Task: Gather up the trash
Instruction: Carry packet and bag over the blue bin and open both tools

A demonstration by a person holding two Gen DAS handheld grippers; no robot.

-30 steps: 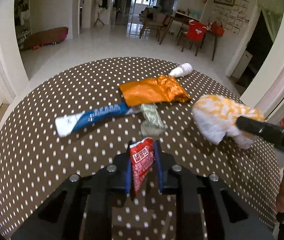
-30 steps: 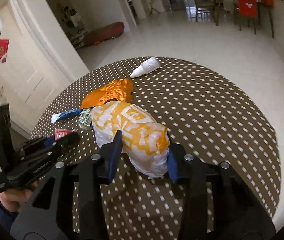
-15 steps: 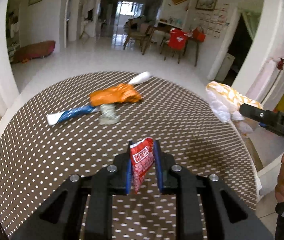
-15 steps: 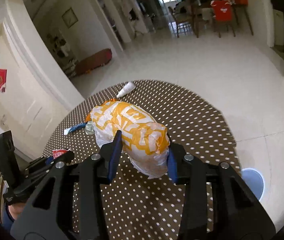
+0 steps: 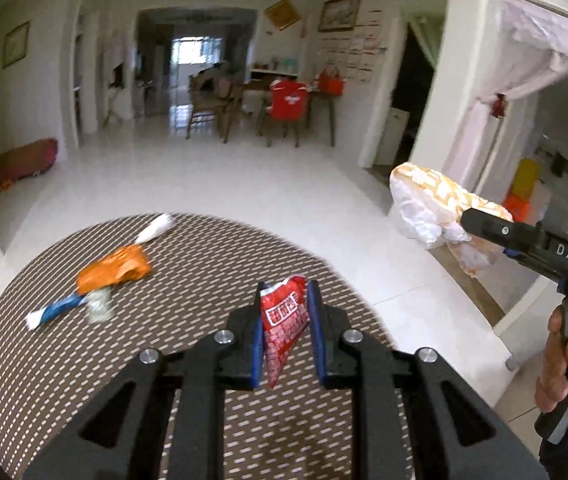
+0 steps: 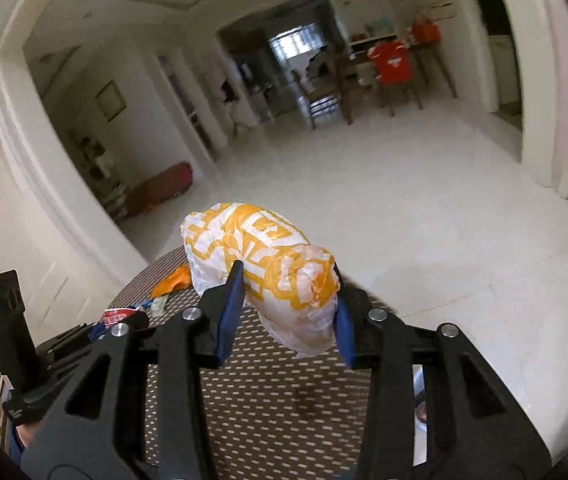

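Observation:
My left gripper [image 5: 286, 304] is shut on a small red snack packet [image 5: 284, 324] and holds it above the round dotted table [image 5: 203, 280]. My right gripper [image 6: 286, 292] is shut on a crumpled white and yellow plastic bag [image 6: 263, 256], lifted off the table's right edge; the bag also shows in the left wrist view [image 5: 440, 212]. On the table's far left lie an orange wrapper [image 5: 117, 268], a blue and white tube [image 5: 53, 310], a small clear wrapper [image 5: 99, 308] and a white bottle [image 5: 155, 228].
White tiled floor [image 5: 243, 184] surrounds the table. A dining table with chairs and red bags [image 5: 290, 100] stands far back. A white pillar [image 5: 436, 112] and doorway are at the right. A bin's rim [image 6: 420, 404] shows below the table's right edge.
Both grippers have risen and pulled back toward the table's right edge with their loads. The bag is now off the table. The remaining trash has slid to the left of view.

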